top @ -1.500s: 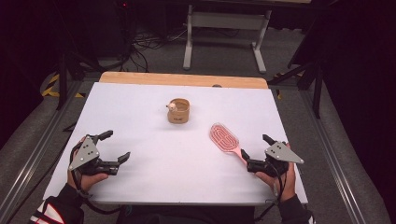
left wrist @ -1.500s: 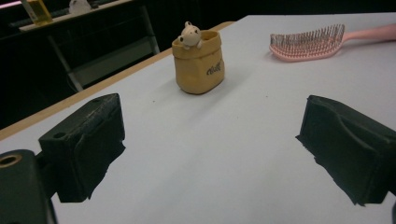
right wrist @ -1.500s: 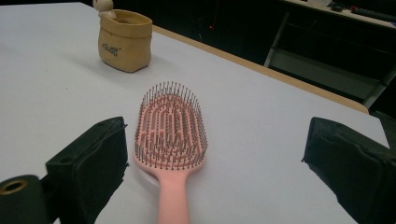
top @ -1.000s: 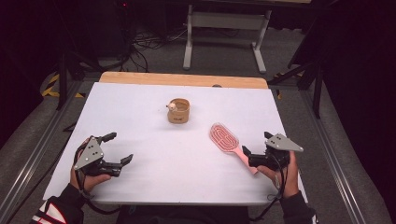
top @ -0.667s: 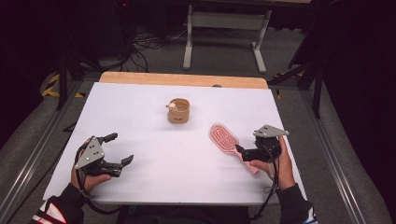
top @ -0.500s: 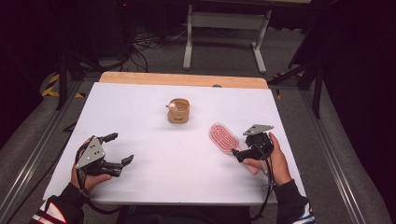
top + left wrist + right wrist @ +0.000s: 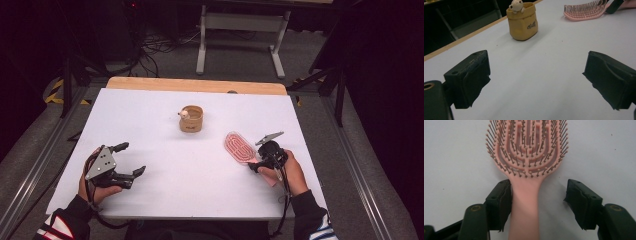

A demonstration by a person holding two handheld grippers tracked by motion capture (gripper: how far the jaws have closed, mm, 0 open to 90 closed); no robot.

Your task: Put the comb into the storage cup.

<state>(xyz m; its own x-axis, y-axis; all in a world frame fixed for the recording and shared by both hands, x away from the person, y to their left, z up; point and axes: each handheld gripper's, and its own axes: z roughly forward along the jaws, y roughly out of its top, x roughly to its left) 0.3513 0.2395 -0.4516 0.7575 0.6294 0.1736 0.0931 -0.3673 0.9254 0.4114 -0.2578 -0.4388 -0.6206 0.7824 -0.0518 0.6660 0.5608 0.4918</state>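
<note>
Right gripper (image 7: 537, 202) wide, astride hairbrush (image 7: 526, 157) handle, off-centre against one jaw; closing may shove it sideways across tabletop (image 7: 200, 175). Left gripper (image 7: 536, 80) wide, empty.

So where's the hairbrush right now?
In the high view the hairbrush lies on the table's right side, right of the pouch, its handle between the open right gripper.

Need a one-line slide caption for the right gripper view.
Open right gripper straddling the pink hairbrush handle on the white table, one jaw touching it, the other apart.
</note>
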